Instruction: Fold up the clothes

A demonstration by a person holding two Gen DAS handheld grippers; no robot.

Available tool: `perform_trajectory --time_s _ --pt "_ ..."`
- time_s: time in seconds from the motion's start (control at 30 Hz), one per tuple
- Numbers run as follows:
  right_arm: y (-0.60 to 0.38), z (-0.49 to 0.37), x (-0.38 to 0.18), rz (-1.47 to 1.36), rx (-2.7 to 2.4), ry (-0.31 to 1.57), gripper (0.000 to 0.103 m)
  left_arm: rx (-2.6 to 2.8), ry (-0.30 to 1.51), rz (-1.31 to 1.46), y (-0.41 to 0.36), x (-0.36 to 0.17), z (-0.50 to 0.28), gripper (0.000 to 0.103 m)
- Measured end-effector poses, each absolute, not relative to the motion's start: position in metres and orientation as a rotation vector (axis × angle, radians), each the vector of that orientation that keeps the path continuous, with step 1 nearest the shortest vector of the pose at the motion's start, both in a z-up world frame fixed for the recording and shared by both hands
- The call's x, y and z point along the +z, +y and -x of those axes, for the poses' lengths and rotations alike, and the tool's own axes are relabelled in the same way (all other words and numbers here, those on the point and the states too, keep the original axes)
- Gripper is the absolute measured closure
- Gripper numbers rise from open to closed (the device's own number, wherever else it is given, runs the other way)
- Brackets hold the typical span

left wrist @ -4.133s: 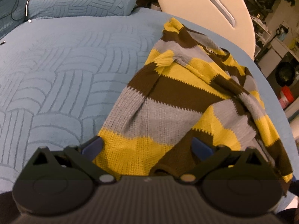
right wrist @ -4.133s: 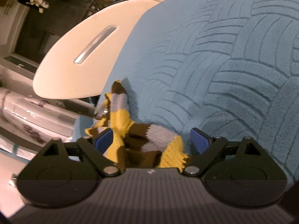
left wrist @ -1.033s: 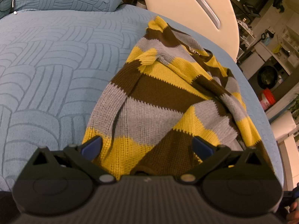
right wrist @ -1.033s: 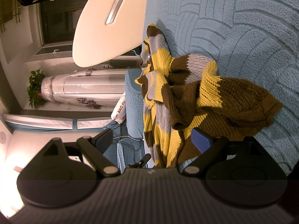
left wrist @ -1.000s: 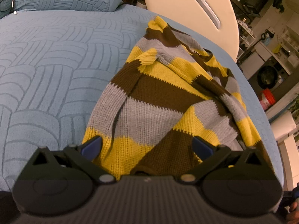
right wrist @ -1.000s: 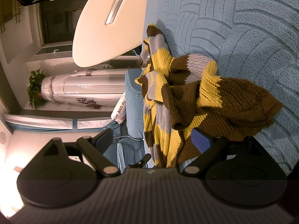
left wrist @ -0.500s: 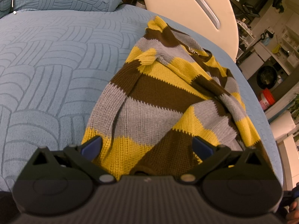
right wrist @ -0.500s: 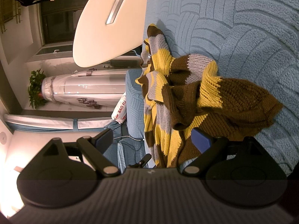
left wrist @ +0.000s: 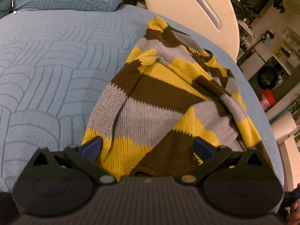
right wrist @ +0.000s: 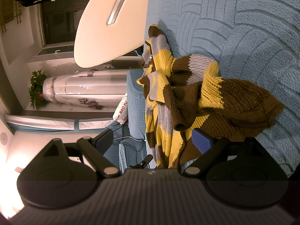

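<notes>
Over the last second almost nothing shifts; striped sweater (left wrist: 159, 101) lies rumpled near the edge of the blue bedspread (left wrist: 46, 65), part hanging off the side, not yet a neat fold; left gripper (left wrist: 148, 148) and right gripper (right wrist: 153, 140) both hover, jaws wide, holding nothing; white bag (right wrist: 121, 110) reads "BAO FU"; neck label illegible.

Only readable text was "BAO FU" in red on a white bag (right wrist: 121, 110) beside the bed, right wrist view. The sweater (left wrist: 161, 101) had a small neck label (left wrist: 195, 52) in the left wrist view, too small to read. Nothing else was legible.
</notes>
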State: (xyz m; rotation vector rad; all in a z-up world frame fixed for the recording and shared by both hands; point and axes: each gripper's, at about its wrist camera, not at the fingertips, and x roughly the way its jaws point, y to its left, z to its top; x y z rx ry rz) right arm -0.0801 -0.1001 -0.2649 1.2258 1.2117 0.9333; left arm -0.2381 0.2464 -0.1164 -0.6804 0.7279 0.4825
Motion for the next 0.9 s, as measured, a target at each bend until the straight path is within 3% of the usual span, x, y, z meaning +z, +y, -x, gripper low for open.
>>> perform_trajectory --time_s 0.9 --pt "-0.1015 0.0812 -0.2664 -1.266 0.967 1.199 0.009 0.507 0.748 0.692 0.2531 -0.1115 0.2318 0.0"
